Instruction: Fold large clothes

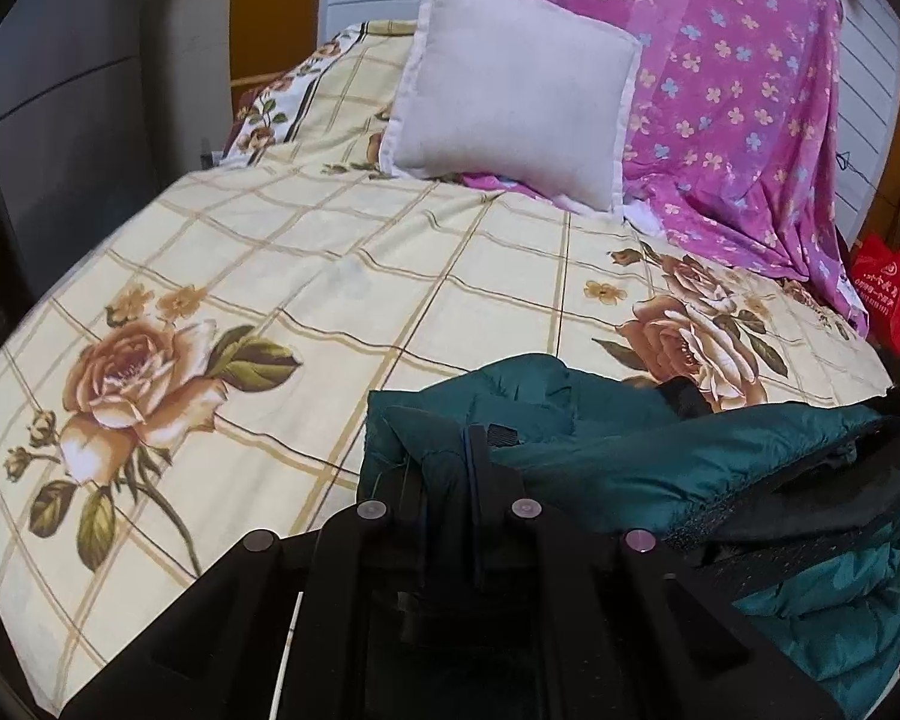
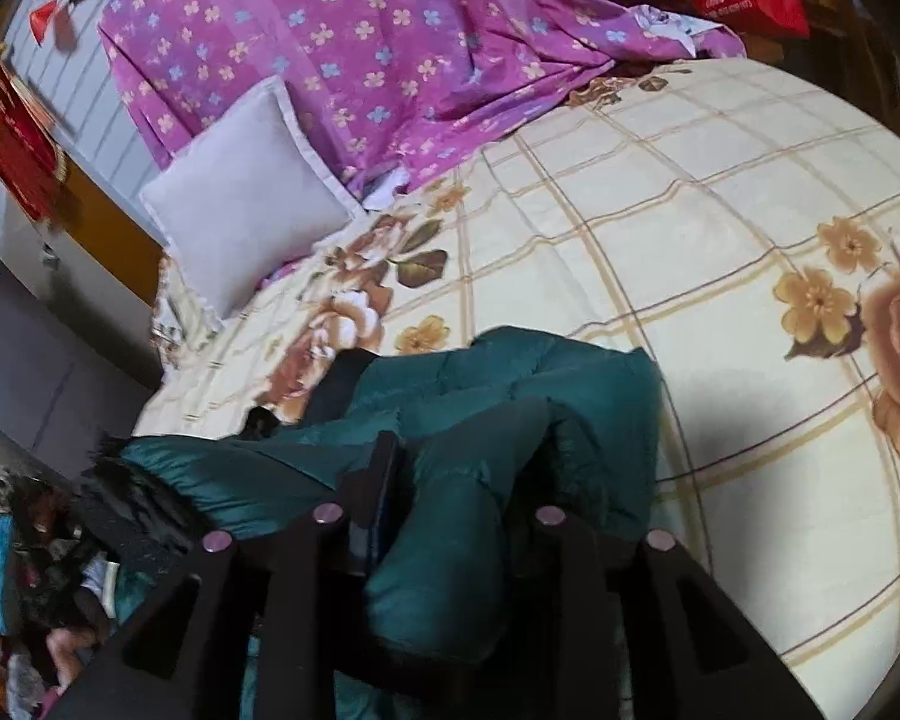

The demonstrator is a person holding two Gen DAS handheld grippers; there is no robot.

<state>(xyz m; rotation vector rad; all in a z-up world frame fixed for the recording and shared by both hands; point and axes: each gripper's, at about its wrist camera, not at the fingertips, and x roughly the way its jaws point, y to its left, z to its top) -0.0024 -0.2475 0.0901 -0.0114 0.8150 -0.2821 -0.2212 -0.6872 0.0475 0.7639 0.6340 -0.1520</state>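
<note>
left hand-held gripper [image 1: 474, 450], lower centre of the left wrist view: jaws fully closed, pinching a fold of the teal padded jacket [image 1: 600, 456], which lies bunched at the lower right on the bed [image 1: 270, 252]. right hand-held gripper [image 2: 468, 468], lower centre of its view: jaws narrowly apart with a jacket roll between them; pad contact cannot be told. grey pillow [image 1: 510, 90] and purple floral sheet [image 1: 738, 96] sit at the top.

Each black claw [image 1: 450, 456] carries four round lilac-capped pins.
</note>
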